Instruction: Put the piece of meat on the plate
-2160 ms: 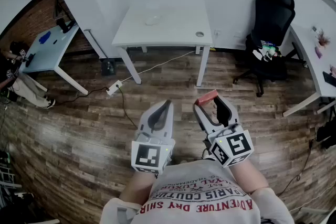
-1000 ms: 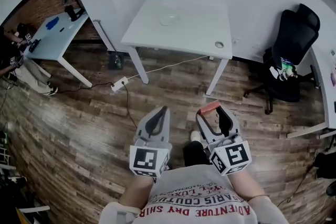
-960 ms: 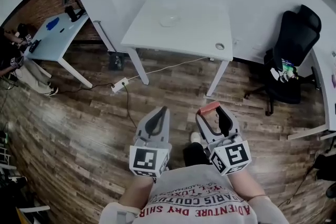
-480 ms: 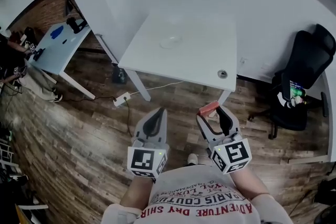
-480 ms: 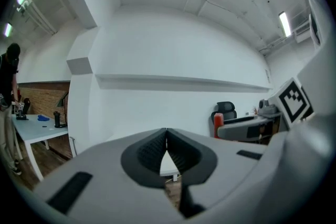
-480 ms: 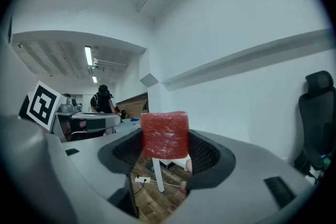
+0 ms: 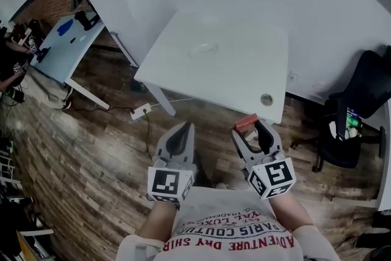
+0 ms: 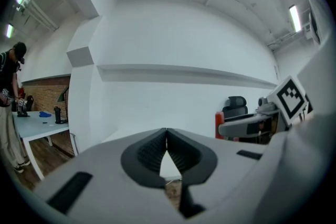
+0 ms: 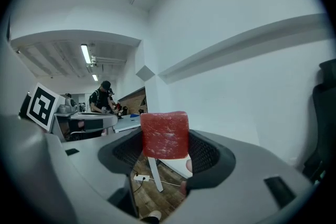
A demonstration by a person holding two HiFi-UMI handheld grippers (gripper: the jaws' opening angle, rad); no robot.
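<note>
A red slab of meat (image 9: 164,134) sits clamped between the jaws of my right gripper (image 7: 247,125); in the head view the meat (image 7: 245,121) shows just off the near right corner of the white table (image 7: 244,76). A pale round plate (image 7: 204,49) lies on that table, ahead and to the left of the meat. My left gripper (image 7: 181,133) hangs over the wooden floor short of the table's front edge, jaws shut with nothing between them. The same left gripper (image 8: 166,134) points at the white wall in its own view.
A round cable grommet (image 7: 266,99) sits in the table's near right corner. A black office chair (image 7: 360,113) stands to the right. A blue-topped table (image 7: 58,46) with people beside it is at the left. A power strip and cable (image 7: 140,112) lie on the floor under the table.
The white table has come much closer and now lies just ahead of both grippers. Both grippers keep their pose, the right still holding the meat.
</note>
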